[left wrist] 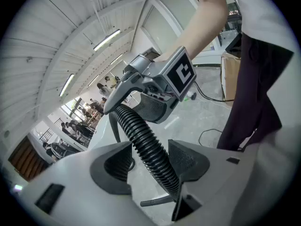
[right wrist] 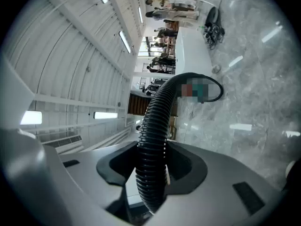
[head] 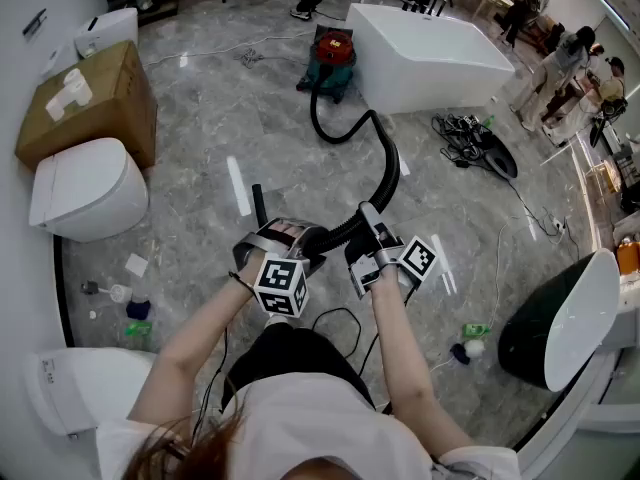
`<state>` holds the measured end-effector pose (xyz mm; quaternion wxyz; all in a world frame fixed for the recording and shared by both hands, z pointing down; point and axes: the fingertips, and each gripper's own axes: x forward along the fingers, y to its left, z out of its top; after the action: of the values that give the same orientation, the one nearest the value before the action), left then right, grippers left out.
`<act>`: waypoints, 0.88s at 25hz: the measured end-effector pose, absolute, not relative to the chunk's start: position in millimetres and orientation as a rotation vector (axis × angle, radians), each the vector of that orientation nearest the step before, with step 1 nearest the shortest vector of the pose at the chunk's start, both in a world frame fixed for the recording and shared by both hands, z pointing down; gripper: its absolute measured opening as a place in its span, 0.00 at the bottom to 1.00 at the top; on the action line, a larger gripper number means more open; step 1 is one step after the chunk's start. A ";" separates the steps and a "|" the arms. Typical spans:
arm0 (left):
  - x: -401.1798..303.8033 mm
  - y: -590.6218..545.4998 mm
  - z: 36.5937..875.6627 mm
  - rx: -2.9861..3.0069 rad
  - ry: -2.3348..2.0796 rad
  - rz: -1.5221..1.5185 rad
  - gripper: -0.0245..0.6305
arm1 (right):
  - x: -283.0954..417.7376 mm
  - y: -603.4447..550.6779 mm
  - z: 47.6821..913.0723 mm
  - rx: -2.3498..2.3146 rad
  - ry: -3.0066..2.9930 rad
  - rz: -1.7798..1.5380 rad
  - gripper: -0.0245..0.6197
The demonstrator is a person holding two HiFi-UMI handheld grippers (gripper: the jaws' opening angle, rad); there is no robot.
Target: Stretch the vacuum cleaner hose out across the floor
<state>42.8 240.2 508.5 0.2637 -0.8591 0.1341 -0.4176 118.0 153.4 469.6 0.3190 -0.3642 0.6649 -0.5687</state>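
A red and green vacuum cleaner (head: 333,56) stands on the grey marble floor beside a white bathtub. Its black ribbed hose (head: 385,173) curves from it toward me and runs into both grippers. In the left gripper view the hose (left wrist: 141,135) passes between the jaws of my left gripper (left wrist: 150,159), which is shut on it. My right gripper (right wrist: 151,168) is shut on the hose (right wrist: 157,117) a little farther along, toward the vacuum. In the head view the left gripper (head: 275,238) and right gripper (head: 368,220) sit close together, just in front of my body.
The white bathtub (head: 430,53) stands at the back. A cardboard box (head: 90,103) and a white toilet (head: 85,188) are at the left, a dark toilet (head: 560,328) at the right. Cables (head: 470,138) and small bottles (head: 135,308) lie about. People (head: 570,68) stand far right.
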 end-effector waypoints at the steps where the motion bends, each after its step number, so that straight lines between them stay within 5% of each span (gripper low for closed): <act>1: 43.4 241.2 509.3 -2.326 0.358 -1.132 0.40 | 119.3 154.2 471.3 -0.945 1.707 -1.503 0.33; 22: 33.0 230.6 472.6 -3.028 0.619 -0.763 0.40 | 143.4 163.9 506.3 -0.972 1.397 -1.550 0.32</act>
<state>33.0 230.6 472.6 -0.0209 -0.9510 0.1943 -0.2395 143.4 163.9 506.3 0.4077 -0.3857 0.5542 -0.6147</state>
